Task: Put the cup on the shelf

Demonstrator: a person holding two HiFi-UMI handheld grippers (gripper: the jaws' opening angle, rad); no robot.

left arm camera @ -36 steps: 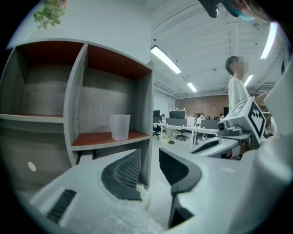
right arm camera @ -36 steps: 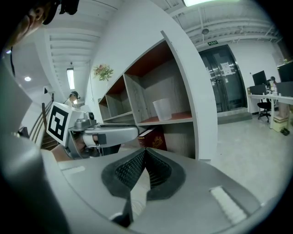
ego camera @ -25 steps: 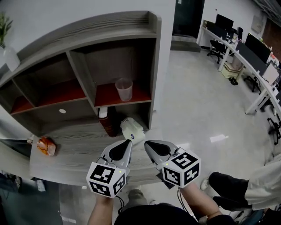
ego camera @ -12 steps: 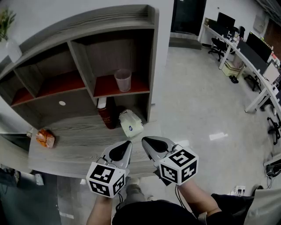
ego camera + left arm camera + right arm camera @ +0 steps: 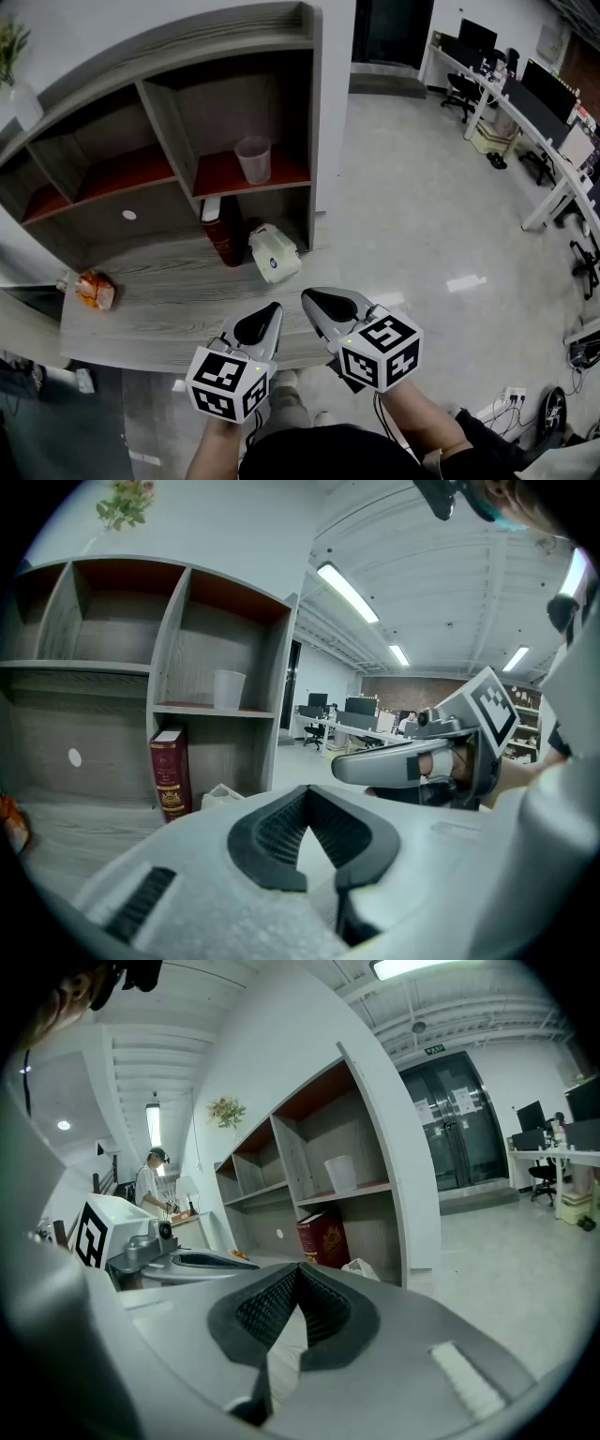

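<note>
A translucent plastic cup (image 5: 253,159) stands upright on the red board of the shelf's right compartment (image 5: 281,174). It also shows in the left gripper view (image 5: 229,688) and the right gripper view (image 5: 341,1174). My left gripper (image 5: 271,309) and right gripper (image 5: 308,298) hover side by side over the front edge of the wooden desk, well short of the shelf. Both point toward it. The jaws of each are shut with nothing between them, as seen along the left gripper (image 5: 306,792) and the right gripper (image 5: 298,1269).
Below the cup's compartment a red book (image 5: 217,239) stands upright beside a white pouch (image 5: 272,253) on the desk top (image 5: 159,314). An orange snack packet (image 5: 92,289) lies at the desk's left. Office desks and chairs (image 5: 525,103) line the far right across the floor.
Both grippers have drawn back a little from the shelf, so the gap to the pouch has grown. The cup has not moved. The person at the lower right has left the view.
</note>
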